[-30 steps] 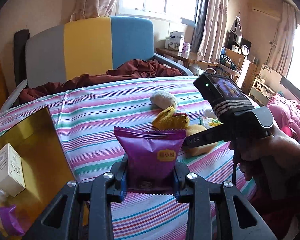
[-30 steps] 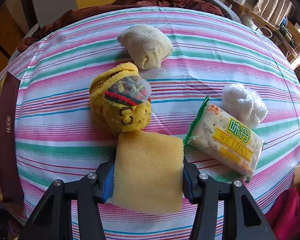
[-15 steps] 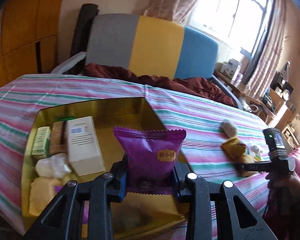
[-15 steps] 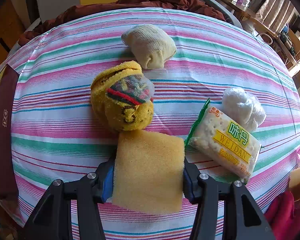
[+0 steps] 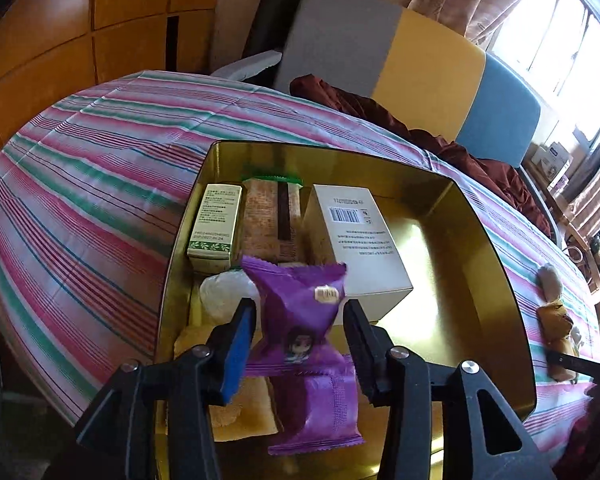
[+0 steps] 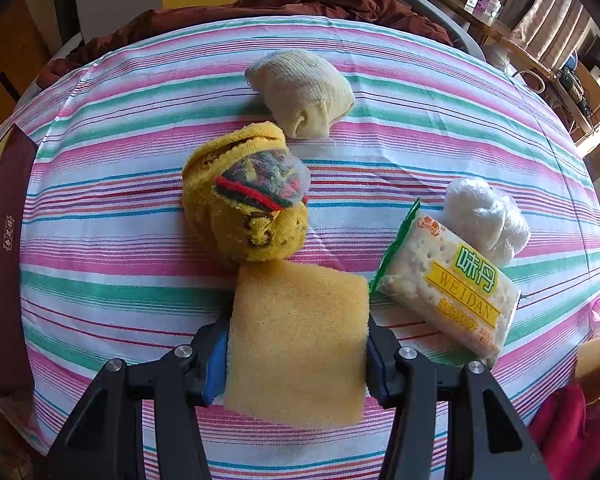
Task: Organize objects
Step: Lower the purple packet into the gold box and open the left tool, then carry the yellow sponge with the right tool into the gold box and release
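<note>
Left gripper [image 5: 300, 344] spread around purple packet [image 5: 300, 312]; right gripper [image 6: 296, 344] pinches sponge [image 6: 296, 340].

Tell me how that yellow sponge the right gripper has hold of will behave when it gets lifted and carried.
The yellow sponge looks porous and foamy, so it is probably very light and unlikely to slip. The right gripper has its jaws against both sides, and the sponge's edges look slightly pinched, so it will likely squash rather than resist. Being soft, it should not break if dropped.
</note>
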Demonstrator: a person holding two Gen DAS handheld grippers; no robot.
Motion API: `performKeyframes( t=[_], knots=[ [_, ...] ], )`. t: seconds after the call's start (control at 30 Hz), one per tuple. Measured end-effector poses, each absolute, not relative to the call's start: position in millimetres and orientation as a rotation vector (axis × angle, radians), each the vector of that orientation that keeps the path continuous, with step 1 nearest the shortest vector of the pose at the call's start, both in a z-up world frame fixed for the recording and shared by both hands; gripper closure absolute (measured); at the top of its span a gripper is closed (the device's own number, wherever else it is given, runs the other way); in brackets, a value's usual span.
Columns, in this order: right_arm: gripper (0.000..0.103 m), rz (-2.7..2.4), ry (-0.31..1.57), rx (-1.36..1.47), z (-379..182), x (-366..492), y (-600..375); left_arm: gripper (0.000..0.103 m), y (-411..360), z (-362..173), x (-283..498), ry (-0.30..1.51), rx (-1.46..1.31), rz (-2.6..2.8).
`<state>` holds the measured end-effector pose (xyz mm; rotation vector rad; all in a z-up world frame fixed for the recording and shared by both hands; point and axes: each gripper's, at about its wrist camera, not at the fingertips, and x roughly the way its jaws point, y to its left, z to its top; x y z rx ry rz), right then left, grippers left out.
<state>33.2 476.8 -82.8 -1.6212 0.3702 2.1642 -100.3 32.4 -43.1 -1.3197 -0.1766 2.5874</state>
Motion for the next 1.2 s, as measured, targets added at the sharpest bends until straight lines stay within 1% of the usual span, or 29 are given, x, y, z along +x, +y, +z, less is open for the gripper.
performKeyframes(
  t=[0.07,0.23,0.37,0.6,0.73,1.0,1.07,1.13,1.2],
  knots=[
    [0.048,2.164,0.371,-1.621,-83.1,33.3,477.3,0.046,30.3,-43.2,-98.6,-0.177,-1.310,2.600],
    [0.048,2.163,0.369,-1.620,-83.5,34.6,478.3,0.042,23.7,-31.7,-91.5,-0.157,-1.247,2.674],
    [0.049,2.161,0.358,-1.620,-81.7,38.0,477.6,0.035,27.2,-19.9,-76.2,-0.039,-1.144,2.747],
    [0.049,2.167,0.349,-1.644,-81.4,36.8,469.3,0.032,25.5,-10.3,-65.9,-0.022,-1.096,2.760],
    [0.049,2.180,0.346,-1.666,-79.1,39.0,461.5,0.027,25.1,-7.3,-61.9,-0.021,-1.071,2.758],
    [0.049,2.239,0.372,-1.723,-67.9,51.8,441.4,0.024,23.1,-1.6,-51.4,-0.013,-0.999,2.746],
    [0.049,2.284,0.405,-1.744,-65.0,53.9,433.8,0.020,22.3,-1.1,-50.9,-0.006,-0.995,2.749],
    [0.049,2.339,0.457,-1.743,-58.8,54.7,427.2,0.020,21.5,-1.1,-51.2,-0.004,-0.993,2.749],
    [0.049,2.396,0.467,-1.712,-46.7,52.5,419.6,0.020,19.1,-1.8,-51.6,-0.006,-0.996,2.757]
  ],
)
